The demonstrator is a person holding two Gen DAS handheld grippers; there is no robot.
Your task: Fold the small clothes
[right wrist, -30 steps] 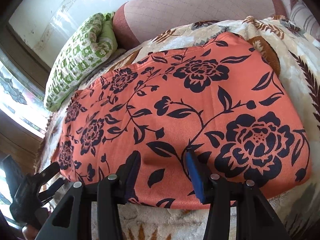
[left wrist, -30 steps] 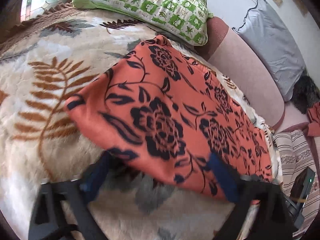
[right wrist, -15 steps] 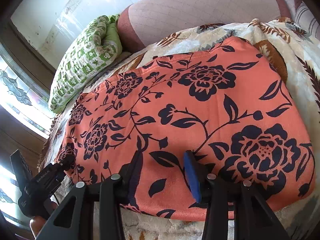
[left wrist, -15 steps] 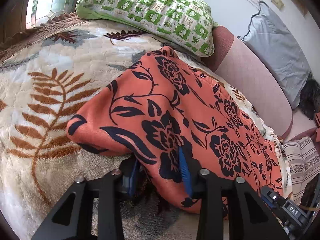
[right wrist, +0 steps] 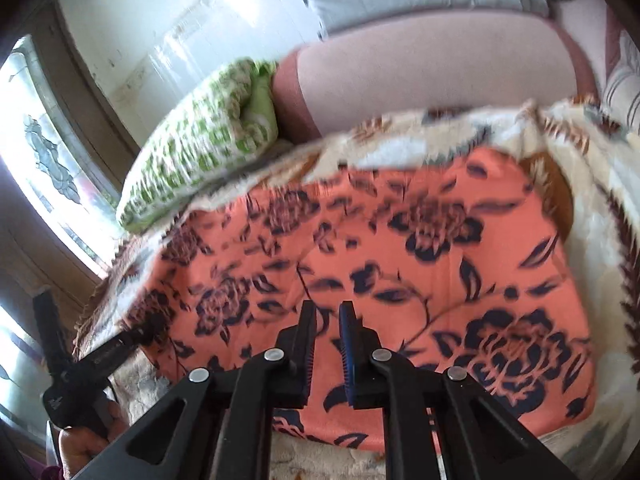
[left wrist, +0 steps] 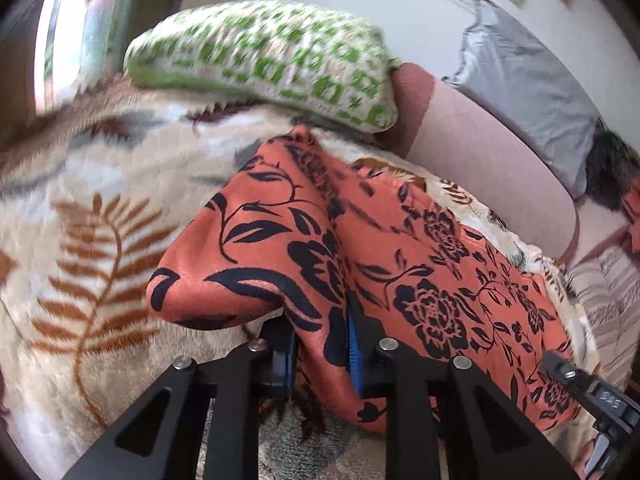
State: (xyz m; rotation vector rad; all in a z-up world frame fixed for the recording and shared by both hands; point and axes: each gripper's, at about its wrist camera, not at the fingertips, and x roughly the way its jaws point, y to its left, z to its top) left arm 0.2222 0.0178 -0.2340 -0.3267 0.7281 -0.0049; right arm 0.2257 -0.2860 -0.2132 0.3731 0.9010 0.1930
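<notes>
So the orange floral garment [left wrist: 420,264] is lying on a fuzzy cream blanket with brown fern leaves [left wrist: 100,240], which covers the seat of a pink sofa [left wrist: 480,152]. The left gripper [left wrist: 322,344] has its fingers pinched on a bunch of cloth along the near edge, and that left corner is lifted off the blanket and draped in a fold, so you can see a shadowy gap under it. From the right wrist view, the right gripper [right wrist: 326,332] sits over the near edge of the garment [right wrist: 400,260] with its fingers close together; looks like only a thin slit between the pads, and I can't tell if any fabric is actually caught in there. The far edge of the cloth runs flat, with a strip of blanket [right wrist: 420,136] between it and the sofa back [right wrist: 420,76]. A green-and-white checked pillow [left wrist: 272,60] sits at the far left, just past the garment's far corner. Bare blanket spreads out left of the cloth. Both views are pretty blurry.
</notes>
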